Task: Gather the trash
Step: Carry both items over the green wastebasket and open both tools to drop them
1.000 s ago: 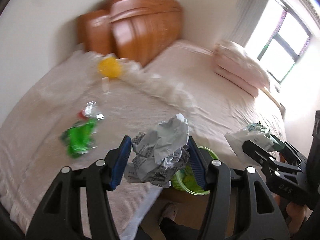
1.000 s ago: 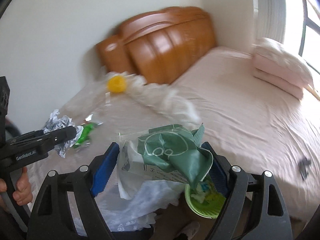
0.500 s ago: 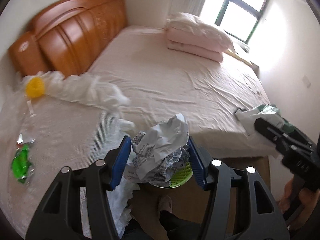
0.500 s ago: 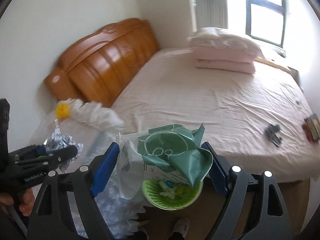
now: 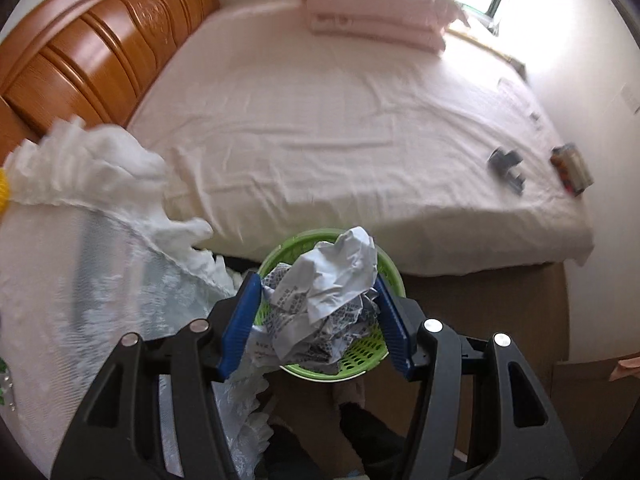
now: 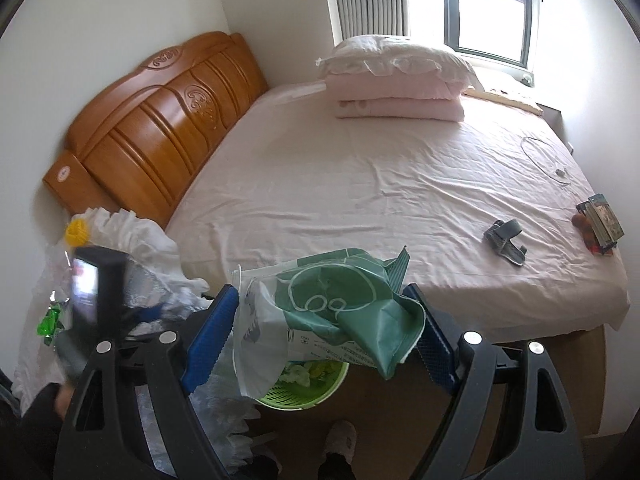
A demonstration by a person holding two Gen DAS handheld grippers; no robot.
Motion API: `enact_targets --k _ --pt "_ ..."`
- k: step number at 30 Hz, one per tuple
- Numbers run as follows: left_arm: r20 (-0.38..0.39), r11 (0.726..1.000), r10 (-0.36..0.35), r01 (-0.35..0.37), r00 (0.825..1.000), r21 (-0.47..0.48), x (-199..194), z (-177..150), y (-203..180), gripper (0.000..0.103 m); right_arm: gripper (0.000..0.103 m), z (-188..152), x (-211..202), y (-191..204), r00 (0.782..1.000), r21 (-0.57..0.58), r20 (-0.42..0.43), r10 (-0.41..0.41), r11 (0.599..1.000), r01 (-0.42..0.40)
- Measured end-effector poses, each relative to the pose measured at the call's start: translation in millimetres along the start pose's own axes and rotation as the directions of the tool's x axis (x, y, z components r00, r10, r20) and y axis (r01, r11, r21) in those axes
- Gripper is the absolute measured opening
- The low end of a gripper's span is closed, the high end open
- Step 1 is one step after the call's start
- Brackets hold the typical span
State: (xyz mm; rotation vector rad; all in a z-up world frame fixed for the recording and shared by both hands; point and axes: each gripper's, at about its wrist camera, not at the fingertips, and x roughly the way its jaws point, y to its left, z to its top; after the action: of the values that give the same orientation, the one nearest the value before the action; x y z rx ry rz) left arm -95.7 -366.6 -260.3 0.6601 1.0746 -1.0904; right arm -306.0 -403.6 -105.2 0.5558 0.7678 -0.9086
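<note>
My left gripper [image 5: 316, 316] is shut on a crumpled printed paper wad [image 5: 324, 296] and holds it right above a green perforated basket [image 5: 362, 354] on the floor by the bed. My right gripper [image 6: 320, 336] is shut on a green and white plastic bag [image 6: 340, 312], held above the same green basket [image 6: 308, 390], which has some trash inside. The left gripper's body shows blurred at the left of the right wrist view [image 6: 96, 280]. A green wrapper [image 6: 50, 320] lies on the lace cloth at the left.
A bed with a pink sheet [image 6: 380, 184], wooden headboard [image 6: 160, 120] and folded pink bedding [image 6: 396, 84] fills the view. A grey object [image 6: 504, 240] and a small box [image 6: 600, 228] lie on the bed's right side. A white lace cloth [image 5: 100, 248] covers a surface at left. My foot [image 6: 340, 444] is below.
Both grippers have swung right, away from the lace-covered surface, and now hold their trash over the green basket. The left gripper has come lower, closer to the basket.
</note>
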Motion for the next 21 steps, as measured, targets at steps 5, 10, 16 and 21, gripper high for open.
enact_targets --k 5,10,16,21 --pt "-0.085 1.0 -0.006 0.004 0.996 -0.028 38.9 0.3 0.1 0.074 0.083 5.3 4.7 -3.7 1.0 -0.01 -0.002 0.007 1.0 -0.007" --pt "-0.062 0.999 -0.024 0.023 0.998 -0.025 33.4 3.7 -2.8 0.09 0.083 5.7 6.9 -2.2 1.0 -0.012 -0.002 0.017 1.0 -0.017" --pt "0.021 0.998 -0.048 0.049 0.999 -0.038 -8.0 11.1 -0.3 0.095 0.083 6.0 3.5 3.3 0.999 -0.01 0.012 0.032 0.999 -0.032" --pt "0.138 0.993 -0.069 0.081 0.988 -0.081 -77.9 11.9 20.1 0.095 0.083 8.0 -1.1 12.2 0.999 -0.011 0.03 0.043 0.999 -0.043"
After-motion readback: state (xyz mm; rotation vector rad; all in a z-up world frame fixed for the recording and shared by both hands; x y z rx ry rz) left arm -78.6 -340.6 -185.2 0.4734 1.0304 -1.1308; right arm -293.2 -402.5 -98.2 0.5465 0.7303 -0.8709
